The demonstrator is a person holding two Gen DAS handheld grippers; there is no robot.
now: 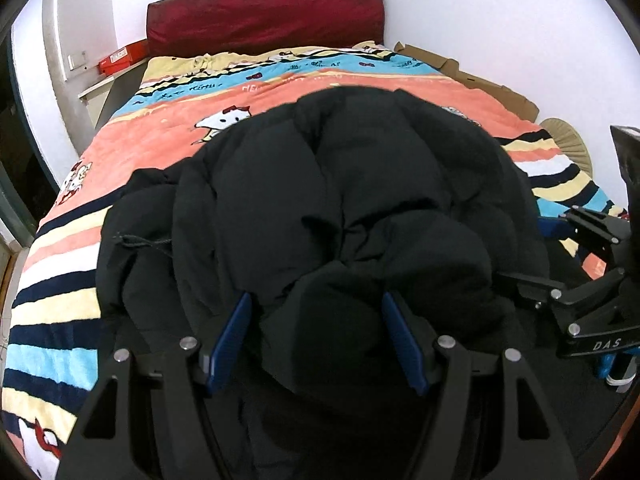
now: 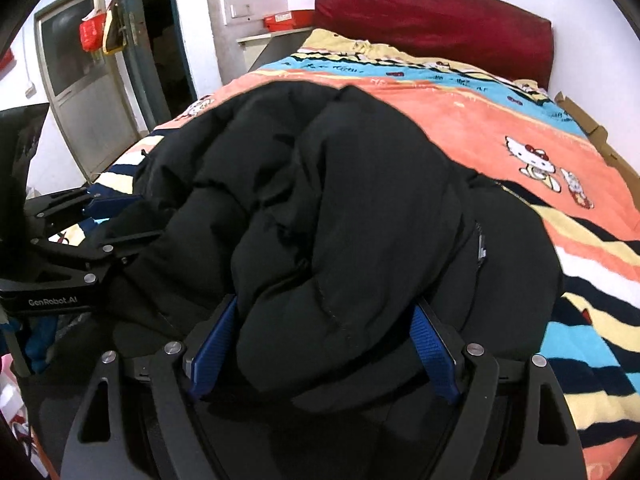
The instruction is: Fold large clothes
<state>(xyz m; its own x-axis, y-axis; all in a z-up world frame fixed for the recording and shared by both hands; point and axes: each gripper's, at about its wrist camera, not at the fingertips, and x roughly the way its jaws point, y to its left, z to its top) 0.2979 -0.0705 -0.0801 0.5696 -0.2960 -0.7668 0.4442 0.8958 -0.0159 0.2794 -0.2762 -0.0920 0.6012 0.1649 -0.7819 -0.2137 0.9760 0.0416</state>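
1. Lying bunched in a puffy heap, the black jacket (image 1: pixel 320 184) covers the near half of the bed, on top of the striped blanket (image 1: pixel 60 280).
2. The left gripper (image 1: pixel 316 340) has its blue pads (image 1: pixel 234 336) spread apart, with a thick roll of jacket filling the gap between them; the pads press the fabric on both sides, so it is grasping the jacket.
3. The right gripper (image 2: pixel 324 344) stands the same way: its blue pads (image 2: pixel 434 356) are wide apart and a fat fold of jacket bulges between them, gripped.
4. From the right wrist view, the left gripper shows at the left edge, fingers buried in the jacket's side.
5. A dark red headboard (image 1: pixel 264 12) stands against the white wall at the far end.
6. Flat cardboard (image 1: pixel 480 76) lies along the bed's right side, and a red box (image 1: pixel 124 56) sits on a shelf at the left.
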